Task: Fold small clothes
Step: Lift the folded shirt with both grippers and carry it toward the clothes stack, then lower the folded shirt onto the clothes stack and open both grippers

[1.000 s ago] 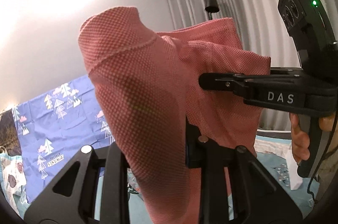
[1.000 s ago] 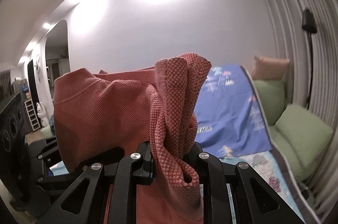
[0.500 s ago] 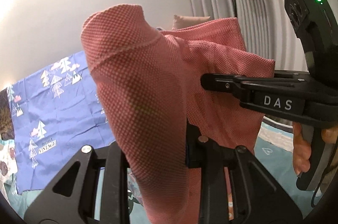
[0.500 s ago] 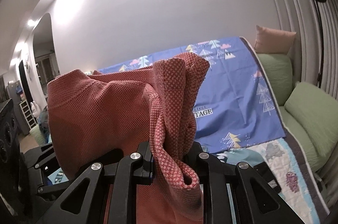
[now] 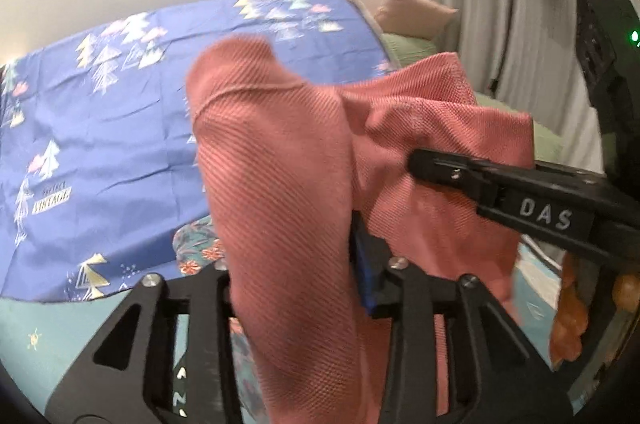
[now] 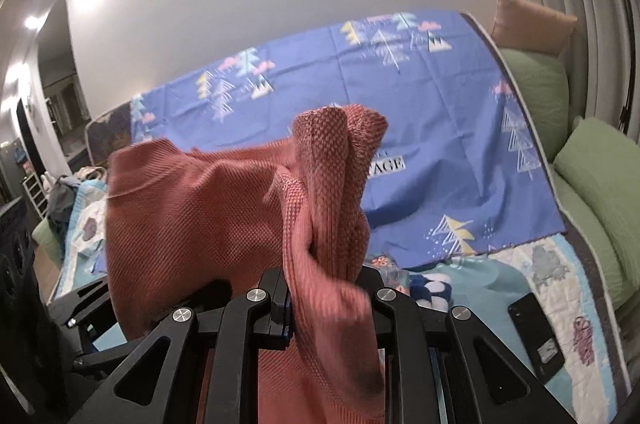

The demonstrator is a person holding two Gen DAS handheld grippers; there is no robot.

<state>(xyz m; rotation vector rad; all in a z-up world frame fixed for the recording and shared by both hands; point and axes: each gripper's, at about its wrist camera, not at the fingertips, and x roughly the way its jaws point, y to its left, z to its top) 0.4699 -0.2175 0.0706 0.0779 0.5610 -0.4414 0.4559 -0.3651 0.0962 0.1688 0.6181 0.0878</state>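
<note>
A coral-red knit garment [image 5: 280, 191] hangs in the air between both grippers. My left gripper [image 5: 296, 264] is shut on one bunched edge of it. My right gripper [image 6: 326, 288] is shut on another bunched edge of the garment [image 6: 192, 207], and it also shows from the side in the left wrist view [image 5: 424, 159], marked DAS. The cloth stretches between the two and covers most of both sets of fingers. Below lies a blue sheet with tree prints [image 6: 420, 111], spread on the bed.
Green pillows [image 6: 592, 175] and a tan cushion [image 6: 528, 23] line the bed's right side by the curtain. A black phone [image 6: 536, 336] lies on the quilt [image 6: 500, 272] at right. A floral garment [image 5: 196, 244] lies at the sheet's near edge. Clothes [image 6: 76, 191] are piled at far left.
Both grippers have tipped down with the garment held: the views swung from wall and ceiling to the bed and blue sheet. The grips have not changed.
</note>
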